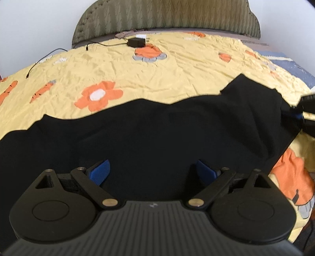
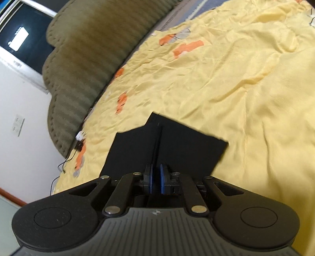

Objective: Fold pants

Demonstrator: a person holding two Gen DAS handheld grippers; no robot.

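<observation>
the black pants (image 1: 157, 126) lie spread across the yellow flowered bedspread (image 1: 157, 78), a long dark band running left to right on the near side of the bed, their far edge wavy and not yet squared. i judge the folding is at an early stage: the cloth is laid out in one long length, and from here i cannot tell whether the legs are already doubled; the shortening folds look to be left.

my right gripper (image 2: 157, 177) has its blue pads nearly together, pinched on a thin edge of the pants at the right end, where a flap stands up from the bed. my left gripper (image 1: 152, 167) hangs wide apart above the middle of the cloth, holding nothing; whether its tips brush the fabric i cannot tell.

far off by the headboard (image 1: 167, 17) lie a charger (image 1: 136, 42) and its cable.
</observation>
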